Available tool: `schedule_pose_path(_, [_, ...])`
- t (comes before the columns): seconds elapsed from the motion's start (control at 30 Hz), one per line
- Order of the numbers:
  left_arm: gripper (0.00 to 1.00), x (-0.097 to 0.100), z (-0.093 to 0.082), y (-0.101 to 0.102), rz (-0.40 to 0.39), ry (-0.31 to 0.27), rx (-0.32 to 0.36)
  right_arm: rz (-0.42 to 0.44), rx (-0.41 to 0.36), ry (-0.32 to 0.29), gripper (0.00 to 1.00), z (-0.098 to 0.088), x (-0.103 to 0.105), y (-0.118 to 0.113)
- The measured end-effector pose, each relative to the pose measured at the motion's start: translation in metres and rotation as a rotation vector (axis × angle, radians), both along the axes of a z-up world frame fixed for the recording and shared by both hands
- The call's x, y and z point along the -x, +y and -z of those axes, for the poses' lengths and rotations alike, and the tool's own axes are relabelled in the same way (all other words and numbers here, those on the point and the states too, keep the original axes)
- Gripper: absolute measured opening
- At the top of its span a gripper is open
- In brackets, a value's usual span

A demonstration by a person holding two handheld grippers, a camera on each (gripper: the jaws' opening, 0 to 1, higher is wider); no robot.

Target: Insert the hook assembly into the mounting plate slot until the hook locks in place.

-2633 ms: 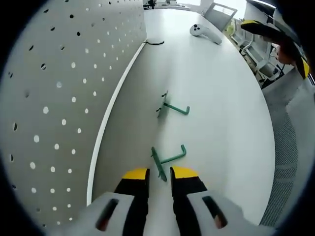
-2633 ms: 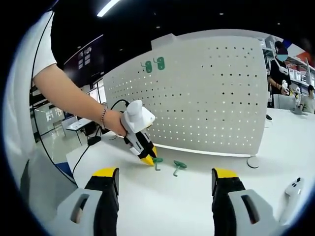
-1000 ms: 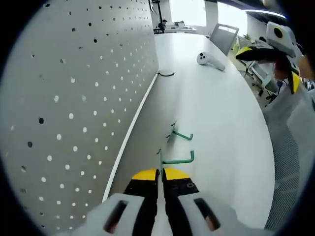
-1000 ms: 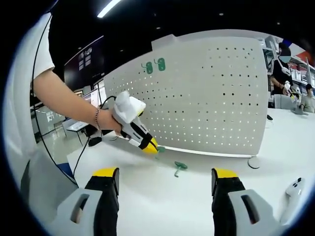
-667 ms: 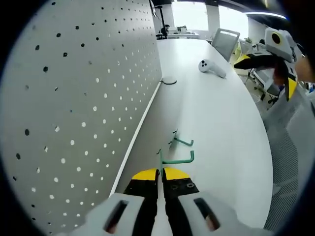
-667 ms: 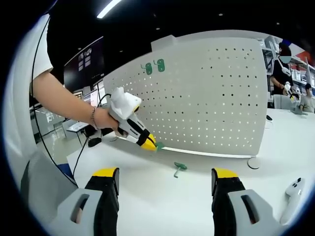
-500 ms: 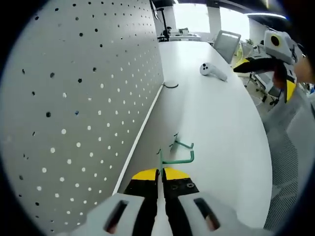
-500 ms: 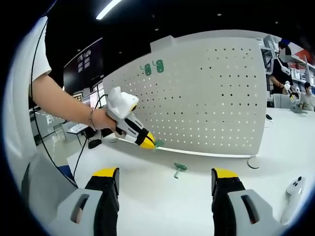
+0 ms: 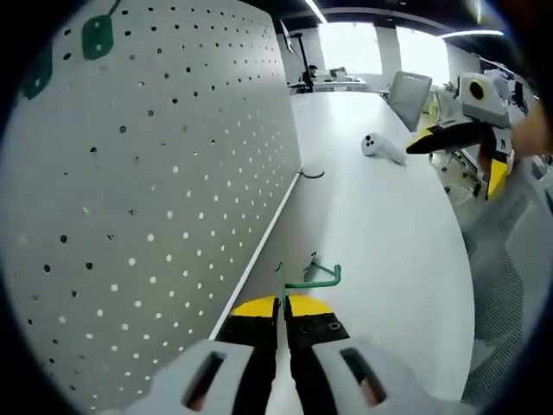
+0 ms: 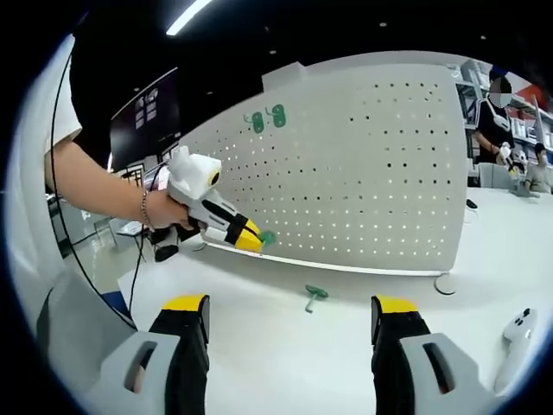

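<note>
Your left gripper [image 9: 282, 304] pinches a green hook [image 9: 304, 278] between its fingers, pegboard [image 9: 164, 199] close to their left; your right gripper [image 10: 289, 322] waits spread wide, farther off.

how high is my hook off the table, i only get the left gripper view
Observer: The left gripper holds the hook well clear of the table, level with the pegboard's lowest rows of holes.
Operator: is the right gripper carrying anything
Observer: No, the right gripper is wide open with nothing between its jaws.
Operator: anything by the board's other end
Observer: A small round disc lies on the table at that bottom corner.
</note>
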State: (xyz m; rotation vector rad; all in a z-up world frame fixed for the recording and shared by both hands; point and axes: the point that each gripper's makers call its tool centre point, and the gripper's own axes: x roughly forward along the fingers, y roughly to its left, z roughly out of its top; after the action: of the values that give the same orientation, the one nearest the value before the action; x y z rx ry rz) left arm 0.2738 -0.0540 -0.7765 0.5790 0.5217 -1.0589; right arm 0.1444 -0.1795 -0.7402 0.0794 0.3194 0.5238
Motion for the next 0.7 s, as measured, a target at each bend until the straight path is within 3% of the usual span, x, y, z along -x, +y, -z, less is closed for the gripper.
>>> schedule_pose_path(0.7, [0.03, 0.018, -0.029, 0.018, -0.096, -0.074, 0.144, -0.021, 0.031, 0.004, 0.74, 0.004, 0.002, 0.004])
